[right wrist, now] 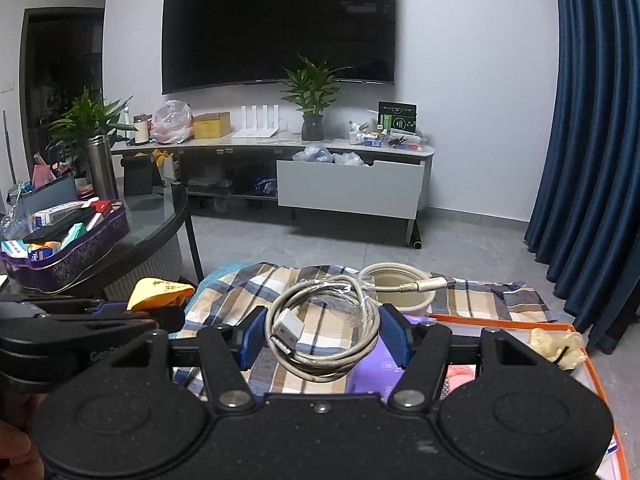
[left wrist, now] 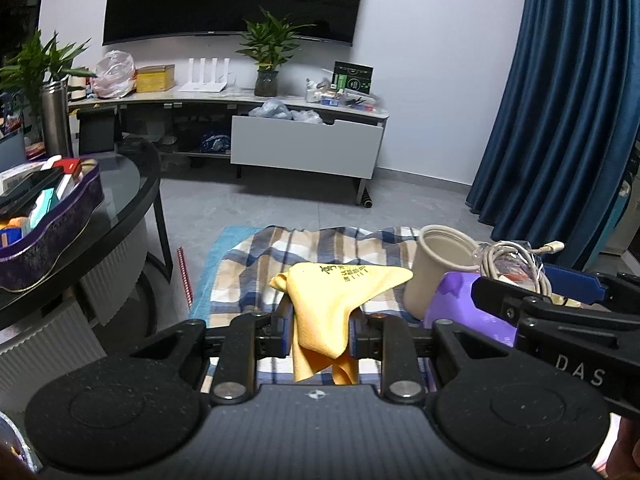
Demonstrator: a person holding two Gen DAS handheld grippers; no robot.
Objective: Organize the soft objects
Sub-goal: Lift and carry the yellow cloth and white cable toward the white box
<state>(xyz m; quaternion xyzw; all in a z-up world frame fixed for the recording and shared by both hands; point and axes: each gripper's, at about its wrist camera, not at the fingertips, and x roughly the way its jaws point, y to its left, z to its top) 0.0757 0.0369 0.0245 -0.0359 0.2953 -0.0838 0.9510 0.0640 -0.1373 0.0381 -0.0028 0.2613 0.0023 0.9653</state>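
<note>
Above a plaid cloth (left wrist: 256,256) spread over a low surface, two hand-held grippers each hold a soft item up off it. At left, the left gripper (left wrist: 320,334) is clamped on a yellow cloth (left wrist: 332,300); the cloth sits pinched between the blue pads, one printed corner standing above the fingers and the rest drooping below them. Just to the right of the plaid cloth's middle, the right gripper (right wrist: 322,336) is closed on a coiled grey cable (right wrist: 324,332) in clear wrap, the loop caught between its blue pads with a flat plug lying across the coil and a second plug end reaching toward a beige cup (right wrist: 402,286). That cup stands on the plaid cloth just behind the cable. A purple object (right wrist: 374,372) lies under the right gripper, and an orange-rimmed tray (right wrist: 584,344) sits at the cloth's right edge. Left of the plaid cloth, a purple tin (left wrist: 52,236) of small boxes rests on a glass table (left wrist: 120,188).
</note>
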